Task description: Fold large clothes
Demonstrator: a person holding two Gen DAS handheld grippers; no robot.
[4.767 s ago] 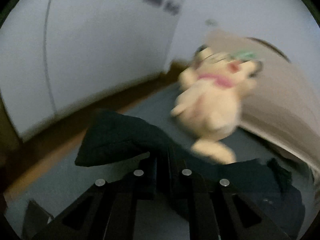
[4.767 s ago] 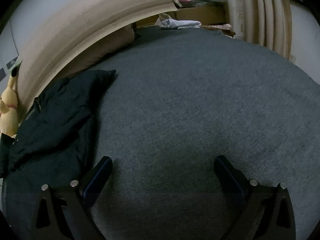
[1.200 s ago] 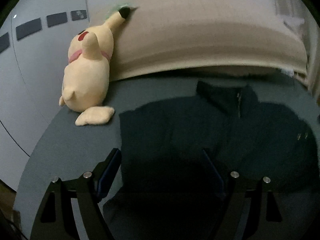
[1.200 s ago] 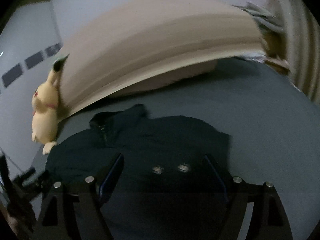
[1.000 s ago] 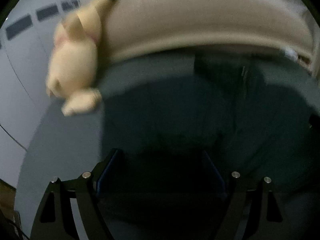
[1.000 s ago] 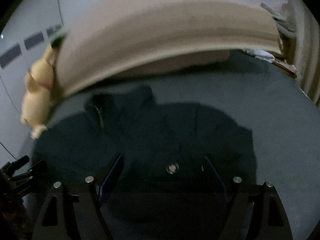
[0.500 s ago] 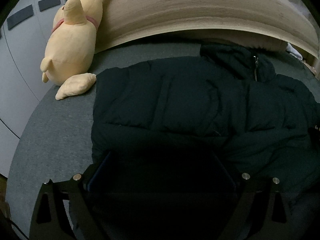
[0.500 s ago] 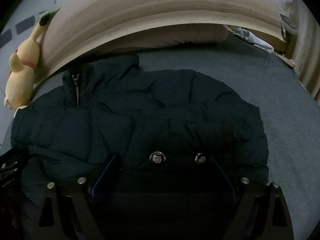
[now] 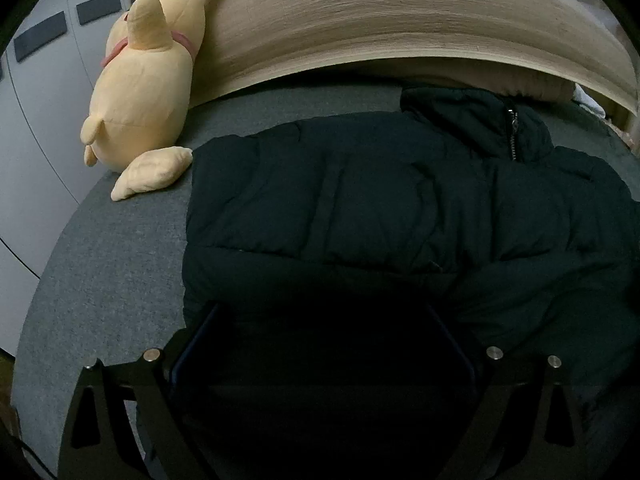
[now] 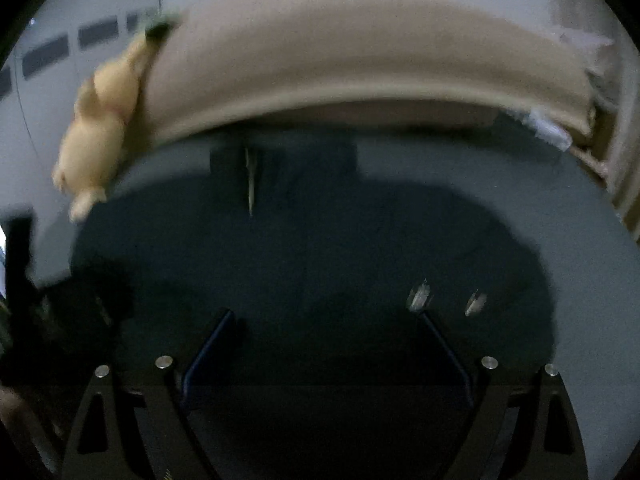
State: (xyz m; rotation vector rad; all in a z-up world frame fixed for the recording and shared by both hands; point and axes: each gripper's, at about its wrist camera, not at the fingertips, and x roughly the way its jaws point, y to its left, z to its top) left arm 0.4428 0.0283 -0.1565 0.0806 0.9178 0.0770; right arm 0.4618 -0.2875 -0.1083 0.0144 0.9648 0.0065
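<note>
Lying flat ahead, the dark jacket (image 9: 400, 208) fills both grippers' spread-apart fingers (image 10: 212, 344).

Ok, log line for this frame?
jacket: spread flat on bed | left gripper: open, over hem | right gripper: open, blurred

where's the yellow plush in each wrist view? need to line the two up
Left wrist: yellow plush upper left, sharp, leaning on the tan headboard, its foot just beside the dark jacket.
Right wrist: yellow plush left of centre, smaller and motion-blurred, at the headboard's left end.
Shared landmark: the jacket's collar zipper.
</note>
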